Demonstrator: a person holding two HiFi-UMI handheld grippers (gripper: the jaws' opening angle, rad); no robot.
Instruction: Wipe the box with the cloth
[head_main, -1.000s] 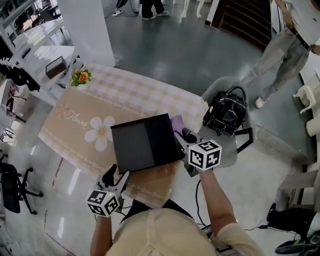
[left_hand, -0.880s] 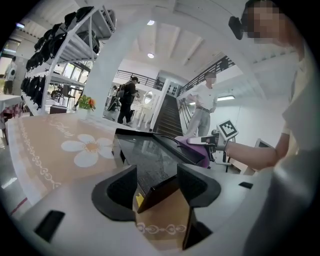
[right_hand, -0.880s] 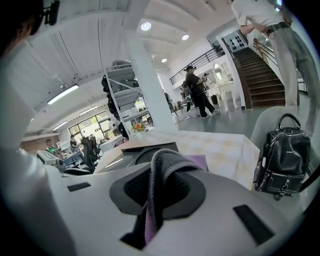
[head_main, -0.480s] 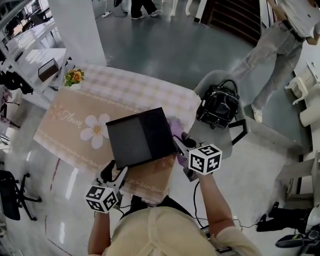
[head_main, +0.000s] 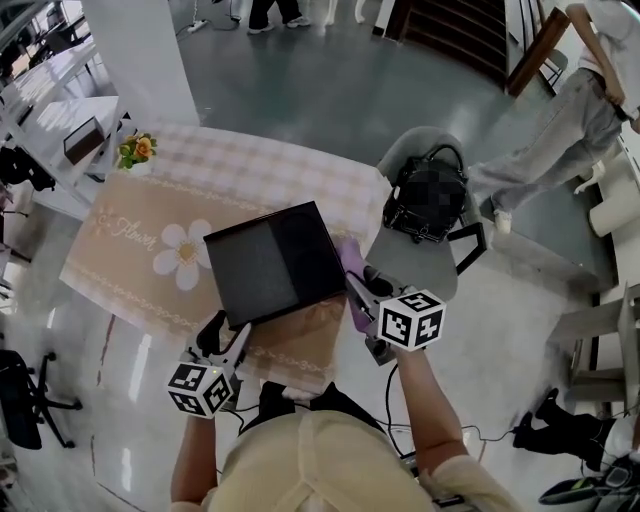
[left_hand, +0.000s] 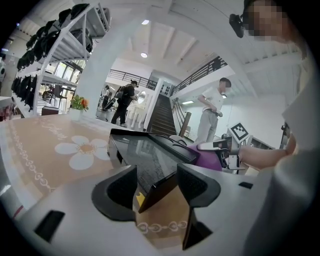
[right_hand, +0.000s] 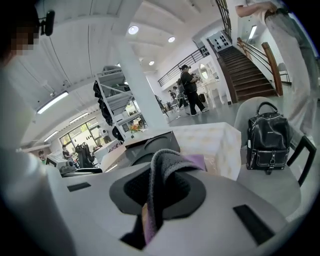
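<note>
Left gripper (head_main: 228, 336) at the surface's (head_main: 120, 262) near edge — fingers (left_hand: 119, 194) pinched on the black box's (head_main: 272, 262) near corner. Against the box's right side, the right gripper (head_main: 360, 283) clamps the purple cloth (head_main: 349, 256) — fingers (right_hand: 134, 192) closed.

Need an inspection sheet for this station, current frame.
Surface: beige flower-print tablecloth, no spills seen.
Job's things: flat black box on the tablecloth; purple cloth at its right edge.
Clutter: small bunch of orange flowers at the far-left corner.
Grippers: left gripper shut on the box's near corner; right gripper shut on the cloth.
Cables: thin black cable beside the right forearm.
Surroundings: black backpack on a grey chair; people standing nearby.
</note>
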